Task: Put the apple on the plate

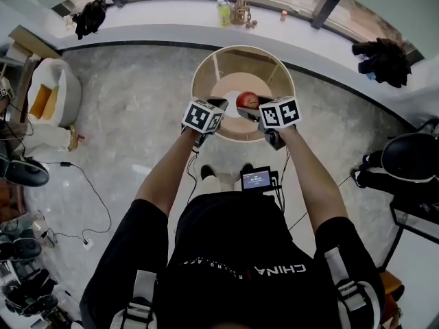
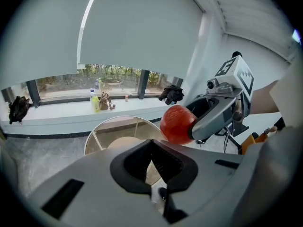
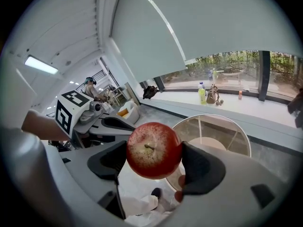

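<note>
A red apple [image 1: 247, 101] [image 2: 177, 123] [image 3: 154, 150] is held in the air over a round glass table [image 1: 206, 67], near its front rim. My right gripper [image 1: 248, 110] [image 3: 154, 159] is shut on it, one dark pad on each side and the stem facing the camera. A pale round plate [image 1: 230, 88] [image 2: 122, 144] [image 3: 210, 143] shows at the table's middle, just beyond the apple. My left gripper [image 1: 218, 105] [image 2: 152, 144] hovers a little to the apple's left, its jaws shut with nothing in them.
A windowsill runs along the far side with a bottle [image 1: 223, 10] and small items. Black clothing [image 1: 89, 16] [image 1: 381, 57] lies at both ends of the sill. A white chair [image 1: 48, 94] stands far left, cables [image 1: 82, 184] cross the floor, and dark equipment [image 1: 405, 163] is at right.
</note>
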### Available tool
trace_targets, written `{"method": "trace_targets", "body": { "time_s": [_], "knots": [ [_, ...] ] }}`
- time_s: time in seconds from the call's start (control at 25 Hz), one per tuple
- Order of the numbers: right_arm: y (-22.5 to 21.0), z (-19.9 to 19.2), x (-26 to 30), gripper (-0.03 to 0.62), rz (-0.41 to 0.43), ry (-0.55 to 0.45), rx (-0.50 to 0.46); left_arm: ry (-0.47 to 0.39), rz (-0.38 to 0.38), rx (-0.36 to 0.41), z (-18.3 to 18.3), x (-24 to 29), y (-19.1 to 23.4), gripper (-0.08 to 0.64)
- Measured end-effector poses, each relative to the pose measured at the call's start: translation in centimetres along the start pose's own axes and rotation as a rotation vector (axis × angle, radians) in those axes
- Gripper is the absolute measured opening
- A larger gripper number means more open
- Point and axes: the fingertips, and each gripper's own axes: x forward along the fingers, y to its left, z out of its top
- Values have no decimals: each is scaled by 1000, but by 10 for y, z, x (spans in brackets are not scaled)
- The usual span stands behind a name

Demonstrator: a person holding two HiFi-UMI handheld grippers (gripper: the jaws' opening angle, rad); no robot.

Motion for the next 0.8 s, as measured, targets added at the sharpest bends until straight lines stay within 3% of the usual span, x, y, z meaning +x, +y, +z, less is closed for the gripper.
{"method": "trace_targets", "body": {
  "time_s": [0.36, 0.8],
  "knots": [
    [-58, -13, 60, 367, -11, 53, 52, 15, -11, -45, -10, 56, 42, 17],
    [-168, -99, 209, 367, -75, 140, 89, 81, -2, -161, -125, 200, 117, 17]
  ]
}}
